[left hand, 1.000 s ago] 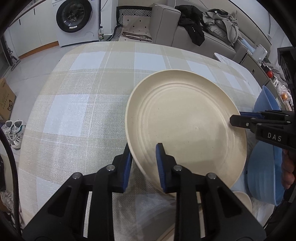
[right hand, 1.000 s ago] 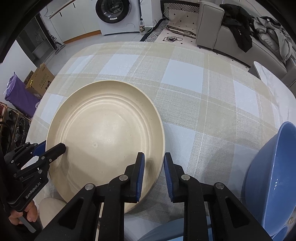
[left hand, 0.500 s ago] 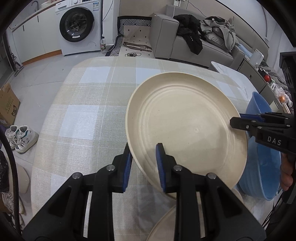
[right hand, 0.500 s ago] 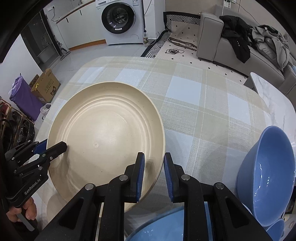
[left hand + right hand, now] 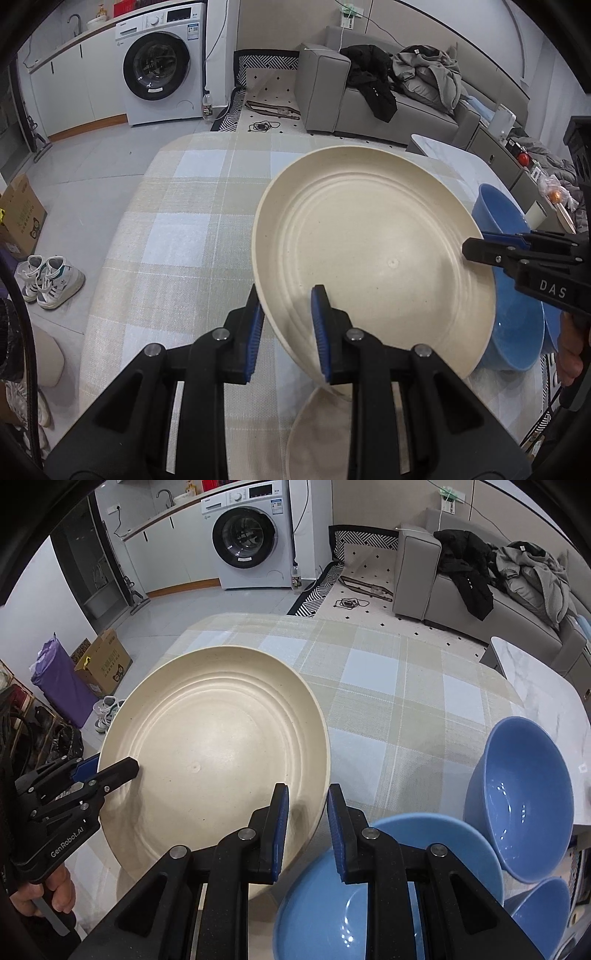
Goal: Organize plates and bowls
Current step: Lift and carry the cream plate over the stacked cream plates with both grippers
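Nearest, left tongs (image 5: 286,325) clamped on the near-left rim of a cream plate (image 5: 373,254), blue pads either side of the edge. Right tongs (image 5: 304,821) clamped on the opposite rim of the same plate (image 5: 214,760), seen from the left wrist as black jaws (image 5: 480,251) biting the right edge. Plate held between both, tilted, clear of the bench (image 5: 388,701) with its beige and pale-blue checked cloth. Below the plate, part of another cream dish (image 5: 321,432) lying on the cloth. Just right of the right tongs, a blue bowl (image 5: 388,886) low in view, a second blue bowl (image 5: 517,805) tipped on its side beyond it, a third (image 5: 539,915) at the corner. Farther off, a washing machine (image 5: 251,550), a grey sofa (image 5: 480,602) heaped with clothes, white shoes (image 5: 51,280) on the floor.
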